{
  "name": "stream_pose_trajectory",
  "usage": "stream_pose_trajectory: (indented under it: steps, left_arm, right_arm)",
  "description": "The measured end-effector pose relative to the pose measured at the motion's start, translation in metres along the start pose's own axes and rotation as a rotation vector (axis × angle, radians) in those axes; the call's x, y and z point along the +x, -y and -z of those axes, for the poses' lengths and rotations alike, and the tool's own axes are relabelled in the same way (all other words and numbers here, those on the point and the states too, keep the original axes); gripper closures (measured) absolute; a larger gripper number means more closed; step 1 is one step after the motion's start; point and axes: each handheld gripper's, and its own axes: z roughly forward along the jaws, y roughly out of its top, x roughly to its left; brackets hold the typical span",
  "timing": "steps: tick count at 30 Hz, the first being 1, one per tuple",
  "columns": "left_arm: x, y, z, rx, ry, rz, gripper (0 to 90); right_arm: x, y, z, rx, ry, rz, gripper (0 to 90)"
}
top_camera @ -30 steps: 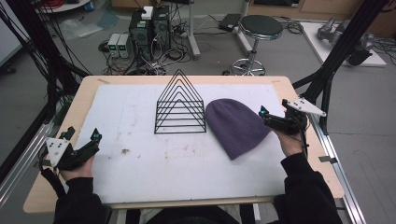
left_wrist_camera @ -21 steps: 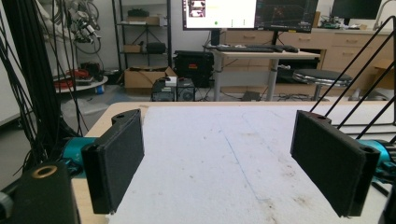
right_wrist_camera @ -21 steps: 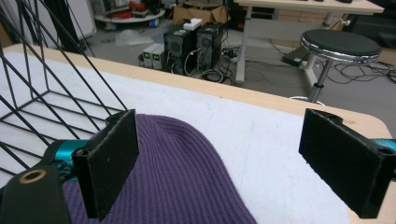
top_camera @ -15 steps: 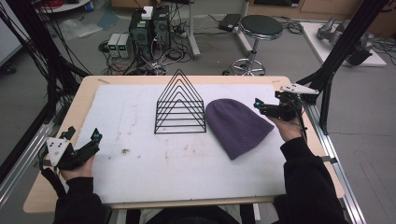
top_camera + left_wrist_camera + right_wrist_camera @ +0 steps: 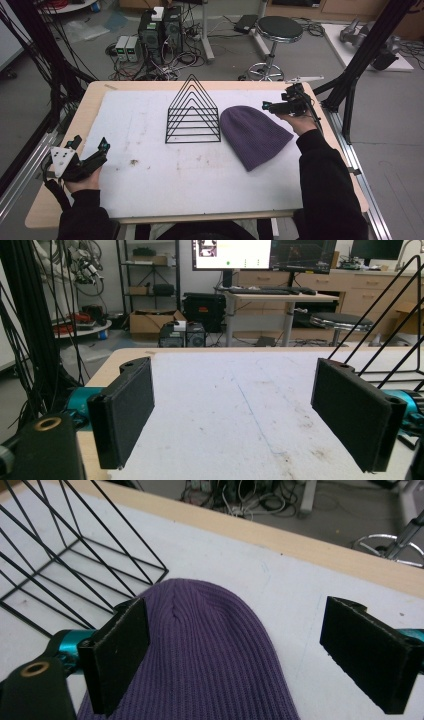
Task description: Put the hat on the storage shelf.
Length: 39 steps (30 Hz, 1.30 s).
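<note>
While the purple beanie lies flat on the white bench, right of centre in the high view, the right tongs hang just beyond its top right edge, jaws spread wide and holding nothing. Look along those right tongs in the right gripper view and the beanie fills the lower middle of the frame, its crown pointing up between the two black pads, neither pad pressing on the knit. Just left of the hat stands the black wire rack, a row of triangles, close beside the beanie at centre frame. Down at the lower left of the high view, the left tongs sit low over bare bench, well apart from the hat, jaws wide and empty.
</note>
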Motion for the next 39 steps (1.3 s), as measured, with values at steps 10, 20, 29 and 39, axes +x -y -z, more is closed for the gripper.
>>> stream_pose_trajectory:
  steps: [10,20,29,39]
  left_arm:
    - [0.0,0.0,0.0,0.001,0.007,-0.002,17.8]
    - [-0.004,-0.001,0.0,0.0,0.016,-0.034,17.8]
    - [-0.004,0.0,-0.001,0.003,0.025,-0.034,17.8]
    - [-0.004,0.001,-0.003,0.012,0.033,-0.039,17.8]
  right_arm:
    - [0.002,-0.021,-0.028,0.119,-0.052,0.046,11.8]
    - [0.001,-0.038,-0.061,0.214,-0.145,0.053,13.9]
    - [-0.005,-0.042,-0.089,0.318,-0.176,0.085,13.6]
    - [-0.019,-0.029,-0.128,0.397,-0.121,0.108,13.1]
